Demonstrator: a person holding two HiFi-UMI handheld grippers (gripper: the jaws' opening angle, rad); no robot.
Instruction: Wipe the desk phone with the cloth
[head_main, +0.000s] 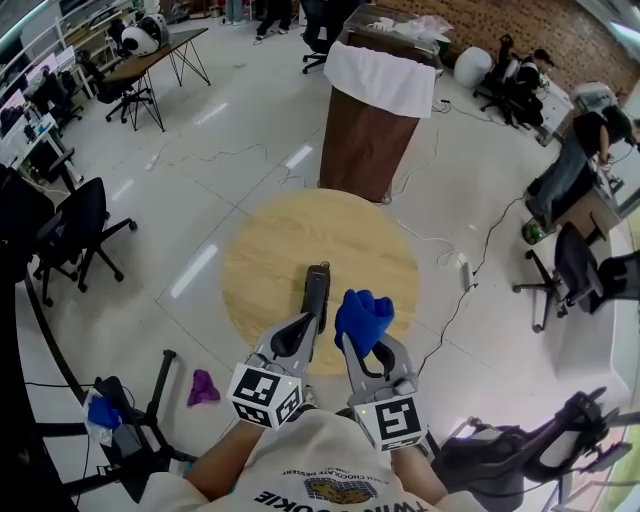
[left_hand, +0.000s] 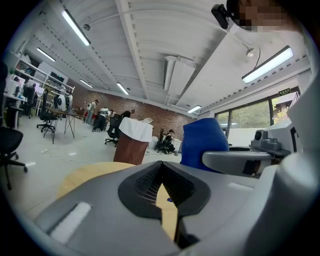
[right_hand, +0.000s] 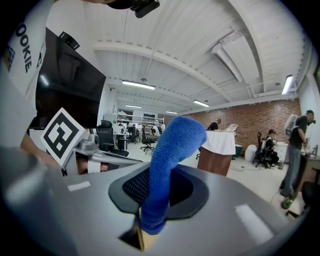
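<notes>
Here, fuzzy blue cloth (right_hand: 172, 160) bunched upright, clamped in right tool (right_hand: 140, 225); left tool (left_hand: 167, 210) closed, empty.

blue cloth (head_main: 365, 312) in right gripper (head_main: 367, 345)

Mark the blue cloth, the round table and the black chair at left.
blue cloth (head_main: 362, 318), head view, its bunched middle.
round table (head_main: 270, 250), head view, bare wood.
black chair (head_main: 80, 218), head view, its backrest.

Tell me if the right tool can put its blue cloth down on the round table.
Probably yes. The right tool, shut on the blue cloth, is over the near edge of the round table, with bare wood ahead. The shut left tool is beside it, not across its path.
</notes>
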